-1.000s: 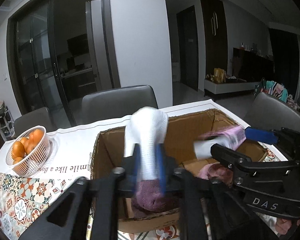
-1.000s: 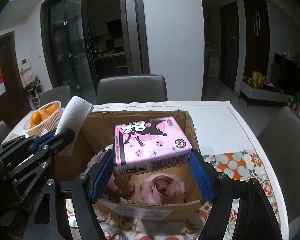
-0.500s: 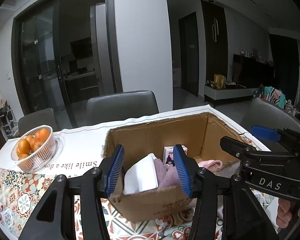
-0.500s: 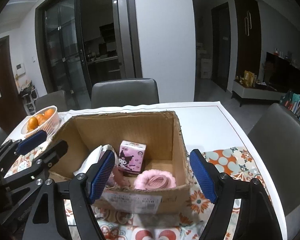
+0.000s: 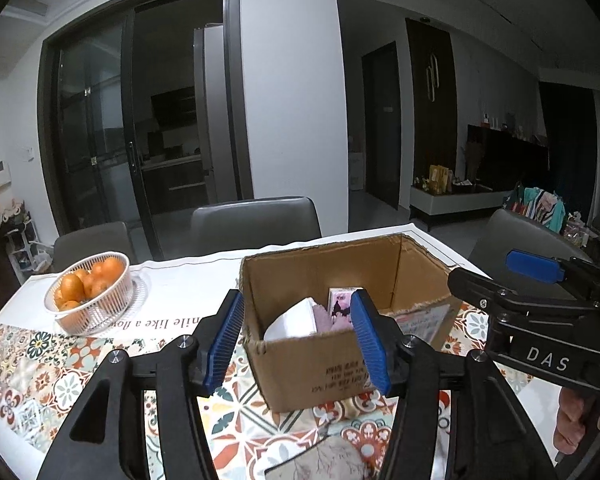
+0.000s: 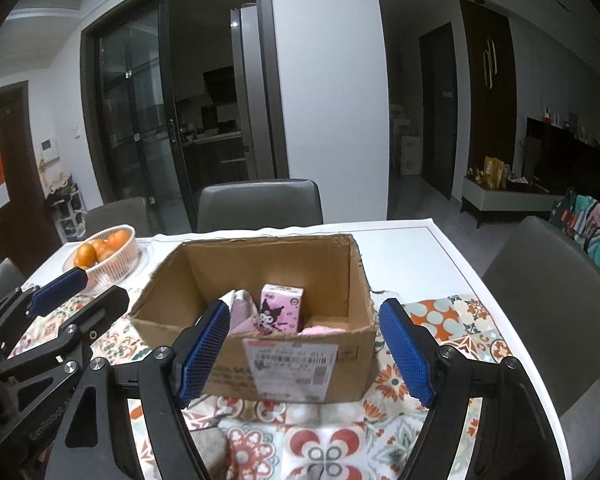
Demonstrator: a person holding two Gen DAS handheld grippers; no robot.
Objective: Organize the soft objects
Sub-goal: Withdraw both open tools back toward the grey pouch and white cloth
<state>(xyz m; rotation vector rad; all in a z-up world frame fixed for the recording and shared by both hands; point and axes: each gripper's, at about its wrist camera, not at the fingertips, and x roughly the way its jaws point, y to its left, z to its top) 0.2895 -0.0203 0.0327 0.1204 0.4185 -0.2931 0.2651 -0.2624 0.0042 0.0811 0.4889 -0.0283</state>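
Observation:
A brown cardboard box (image 5: pixel 316 364) (image 6: pixel 300 376) stands on the patterned tablecloth. Inside lie a white folded cloth (image 5: pixel 294 322), a purple towel (image 5: pixel 322 316), a pink tissue pack with a cartoon print (image 6: pixel 281 312) (image 5: pixel 340 302) and a pink fluffy item (image 6: pixel 324 330). My left gripper (image 5: pixel 298 346) is open and empty, held in front of the box's near wall. My right gripper (image 6: pixel 304 356) is open and empty, also in front of the box. Each gripper shows in the other's view, the right one (image 5: pixel 540 280) and the left one (image 6: pixel 72 292).
A white basket of oranges (image 5: pixel 90 292) (image 6: pixel 108 252) stands at the left on the table. Grey chairs (image 5: pixel 256 220) (image 6: pixel 548 280) surround the table. Soft items (image 5: pixel 324 460) (image 6: pixel 212 444) lie on the cloth near the front edge.
Both grippers let go: the white cloth and the pink tissue pack dropped into the box. Both grippers then pulled back from over the box to in front of it.

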